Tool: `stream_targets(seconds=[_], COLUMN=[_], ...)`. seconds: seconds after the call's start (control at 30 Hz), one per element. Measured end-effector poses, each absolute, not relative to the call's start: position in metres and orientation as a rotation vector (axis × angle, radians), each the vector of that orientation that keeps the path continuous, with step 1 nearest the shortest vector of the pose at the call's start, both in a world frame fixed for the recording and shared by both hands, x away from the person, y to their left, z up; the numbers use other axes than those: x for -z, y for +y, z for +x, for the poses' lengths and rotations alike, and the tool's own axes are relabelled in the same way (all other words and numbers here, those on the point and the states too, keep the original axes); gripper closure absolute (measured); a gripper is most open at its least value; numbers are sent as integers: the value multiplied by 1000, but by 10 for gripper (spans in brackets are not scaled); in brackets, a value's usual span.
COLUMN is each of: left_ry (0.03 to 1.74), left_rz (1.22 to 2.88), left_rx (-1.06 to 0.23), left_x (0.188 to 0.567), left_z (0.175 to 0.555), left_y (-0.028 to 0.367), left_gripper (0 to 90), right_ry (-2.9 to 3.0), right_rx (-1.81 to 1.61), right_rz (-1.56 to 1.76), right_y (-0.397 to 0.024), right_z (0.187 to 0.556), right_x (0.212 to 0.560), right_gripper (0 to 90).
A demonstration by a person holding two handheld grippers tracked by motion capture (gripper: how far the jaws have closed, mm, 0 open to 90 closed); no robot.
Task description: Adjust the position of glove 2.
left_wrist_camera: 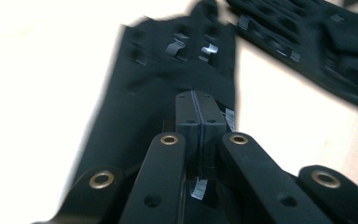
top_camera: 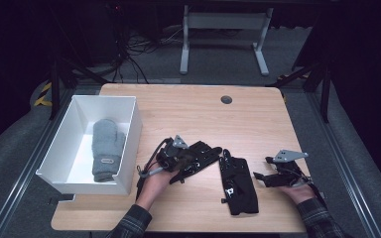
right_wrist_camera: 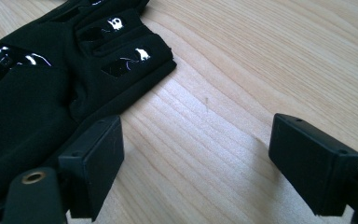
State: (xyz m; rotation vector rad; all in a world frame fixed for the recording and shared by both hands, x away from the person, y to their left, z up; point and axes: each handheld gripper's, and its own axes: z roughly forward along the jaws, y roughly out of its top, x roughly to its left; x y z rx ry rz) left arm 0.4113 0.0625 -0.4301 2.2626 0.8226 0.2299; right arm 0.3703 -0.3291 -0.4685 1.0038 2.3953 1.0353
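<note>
Black gloves on counter, one gripped

Left hand-held gripper (top_camera: 191, 161) clamped on first black glove (top_camera: 201, 154), jaws pressed together on its fabric near counter (top_camera: 188, 106) centre; second black glove (top_camera: 239, 186) flat just right of it; right hand-held gripper (top_camera: 264, 174) jaws apart, holding nothing, beside second glove's edge; grey mitten (top_camera: 106, 148) inside white box (top_camera: 129, 144) at left

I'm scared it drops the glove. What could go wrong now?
The left gripper pinches just a thin bit of the black glove, so it might slip out. The glove could also snag the second glove lying right beside it. The box has a high wall the dangling glove might catch on.
</note>
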Motion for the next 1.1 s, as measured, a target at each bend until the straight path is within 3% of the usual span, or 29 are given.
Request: stream_targets(seconds=[0.33, 1.1], left_ry=[936, 779], left_rz=[2329, 2368], left_rx=[-229, -112], left_x=[451, 448], left_z=[434, 365], left_y=[77, 75], left_gripper=[900, 881], right_ry=[2395, 2395], right_rx=[-1035, -1032], right_rz=[1004, 1004], right_y=[-329, -329], right_z=[370, 370], right_x=[468, 468], right_gripper=[187, 187])
